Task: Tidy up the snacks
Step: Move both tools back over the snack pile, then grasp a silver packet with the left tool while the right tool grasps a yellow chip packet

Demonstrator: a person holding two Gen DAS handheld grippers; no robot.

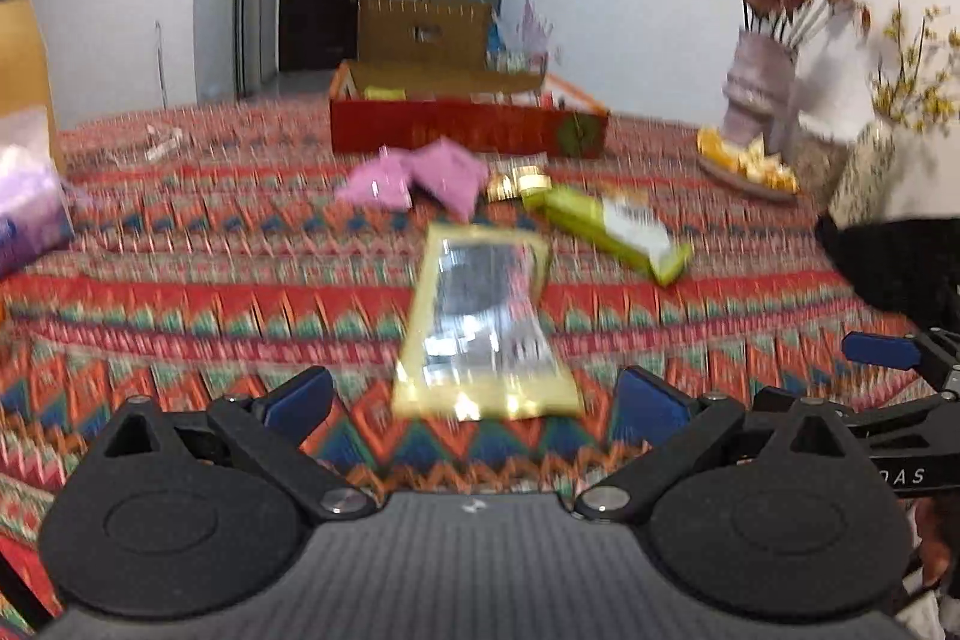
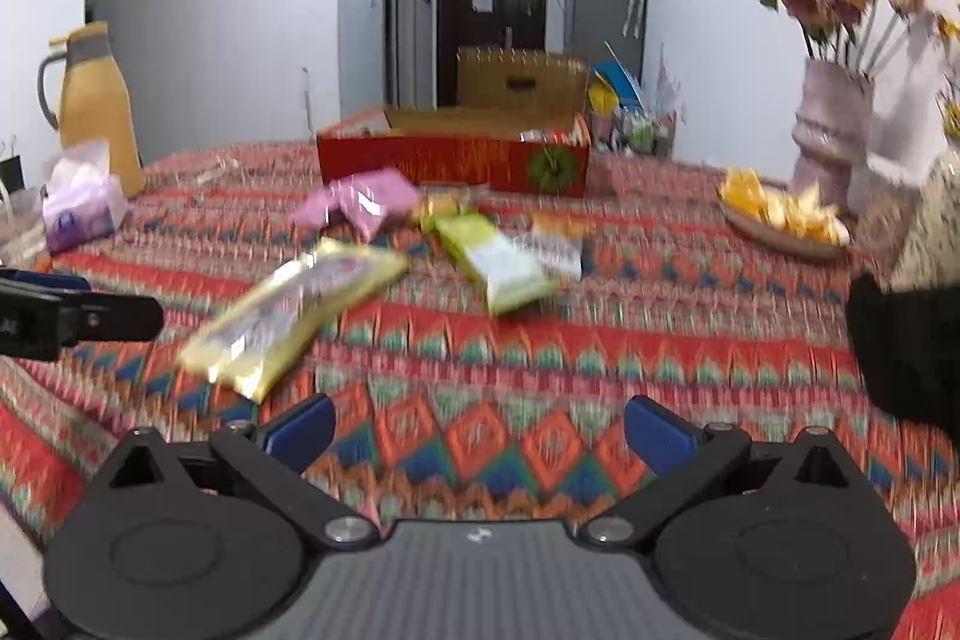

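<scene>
While both claws stand wide open and empty, the left claw (image 1: 474, 400) faces the yellow packet (image 1: 480, 322), which lies on the surface well in front of the red box (image 1: 468, 130). Likely light, crinkly and slippery, it suits an edge grip. Right claw (image 2: 480, 430): nothing between. Two pink packets (image 1: 420, 178), one green packet (image 1: 606, 232).

Snack packets (image 2: 300, 316) on table (image 2: 660, 364), box (image 2: 450, 160) behind them, vase (image 2: 831, 130) far right
</scene>
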